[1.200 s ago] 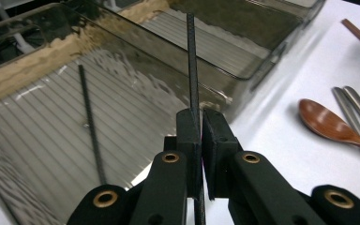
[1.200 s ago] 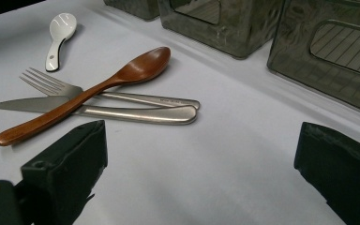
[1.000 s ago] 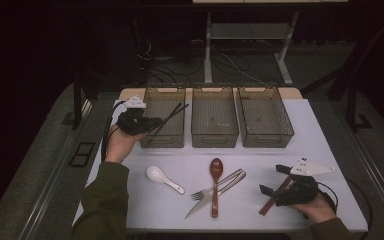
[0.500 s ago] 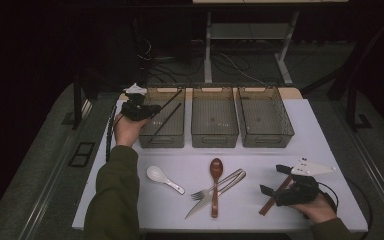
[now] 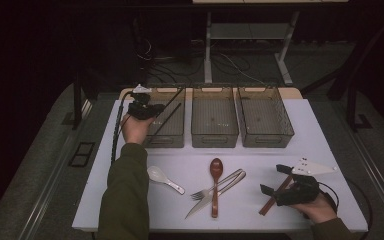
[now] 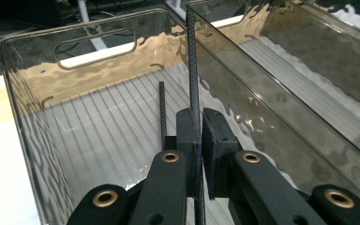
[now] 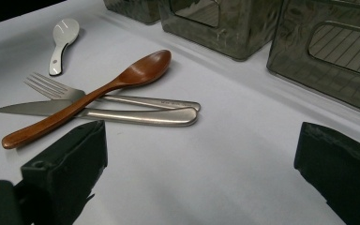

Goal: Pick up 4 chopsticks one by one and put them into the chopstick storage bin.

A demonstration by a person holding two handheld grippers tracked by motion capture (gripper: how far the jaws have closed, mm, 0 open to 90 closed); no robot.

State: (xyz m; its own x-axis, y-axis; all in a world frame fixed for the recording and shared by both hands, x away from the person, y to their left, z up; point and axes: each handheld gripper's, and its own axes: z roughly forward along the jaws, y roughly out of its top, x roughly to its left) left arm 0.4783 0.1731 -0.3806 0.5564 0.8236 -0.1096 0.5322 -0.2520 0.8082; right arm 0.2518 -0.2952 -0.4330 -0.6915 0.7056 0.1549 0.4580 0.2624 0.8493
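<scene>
Left hand-held gripper [image 5: 152, 108] clamped on a black chopstick [image 6: 193, 89] over the left bin [image 5: 175, 137], at 10 o'clock on the bench [image 5: 325, 135]; a second chopstick [image 6: 162, 112] lies inside. Risk: tilted stick catches the bin wall, tips out on release. Right hand-held gripper [image 5: 280, 182] wide open, holding nothing, at 4 o'clock near a brown stick [image 5: 269, 202].

Plastic, metal, wood
Glossy smoked-plastic bin [image 6: 98, 70]; matt black textured chopsticks [image 6: 193, 70]; polished wooden spoon [image 7: 122, 79]; brushed metal fork [image 7: 122, 99] and knife [image 7: 136, 117].
</scene>
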